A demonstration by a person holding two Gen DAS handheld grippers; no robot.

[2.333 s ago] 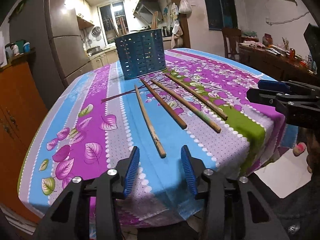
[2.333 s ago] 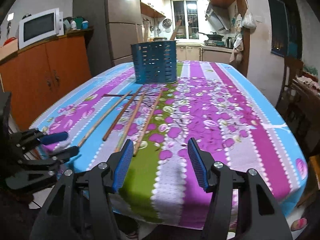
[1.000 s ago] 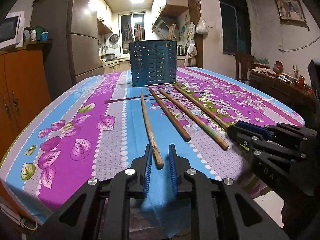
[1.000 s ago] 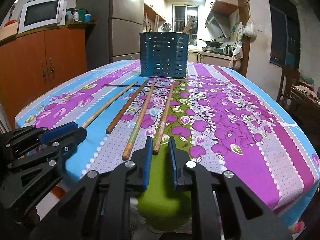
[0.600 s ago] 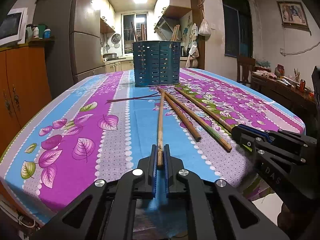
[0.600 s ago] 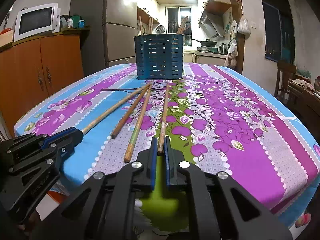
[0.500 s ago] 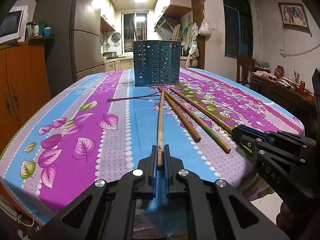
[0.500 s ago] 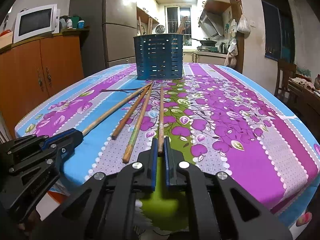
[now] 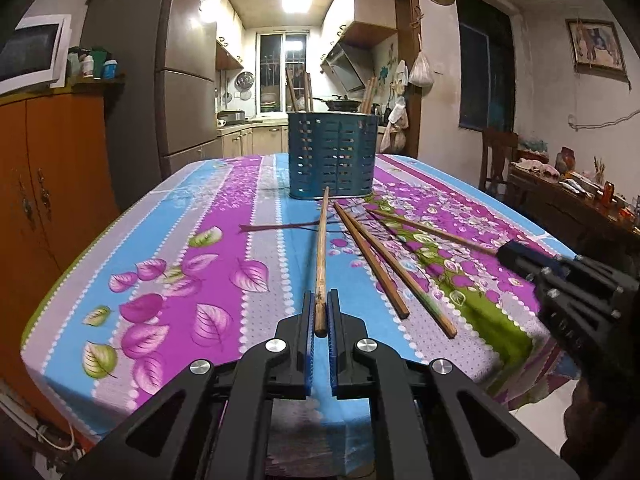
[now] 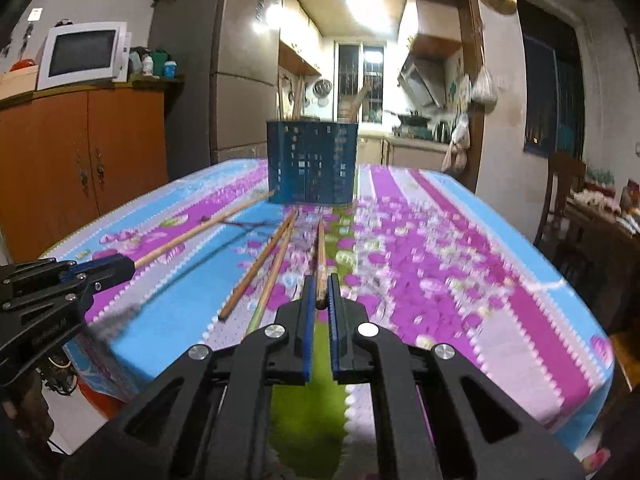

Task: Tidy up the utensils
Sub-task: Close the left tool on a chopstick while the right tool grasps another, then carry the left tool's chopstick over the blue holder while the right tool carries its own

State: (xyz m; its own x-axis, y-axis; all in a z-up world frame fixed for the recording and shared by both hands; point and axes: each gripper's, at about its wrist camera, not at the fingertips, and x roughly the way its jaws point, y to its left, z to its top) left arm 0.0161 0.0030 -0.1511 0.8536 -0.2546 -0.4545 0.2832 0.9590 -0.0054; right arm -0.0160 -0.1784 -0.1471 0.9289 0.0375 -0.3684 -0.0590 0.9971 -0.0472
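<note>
The left tool, its blue-padded fingers pressed together, is pinching the near end of a long brown wooden chopstick; this stick is pointing forward along the fingers, its far tip reaching almost to the foot of the blue perforated utensil holder; the right tool is likewise gripping the near end of a second wooden chopstick, which is also pointing toward the holder; in the right wrist view the picture is blurring, so contact between that stick and the cloth cannot be told; two more wooden chopsticks are lying side by side on the worktop covered by a purple, blue and green floral cloth, between the two held sticks; several wooden sticks are standing upright and tilted inside the holder, which is sitting near the far middle of the worktop; a thin dark twig is lying across the cloth just before the holder; each tool is appearing at the edge of the other's view.
</note>
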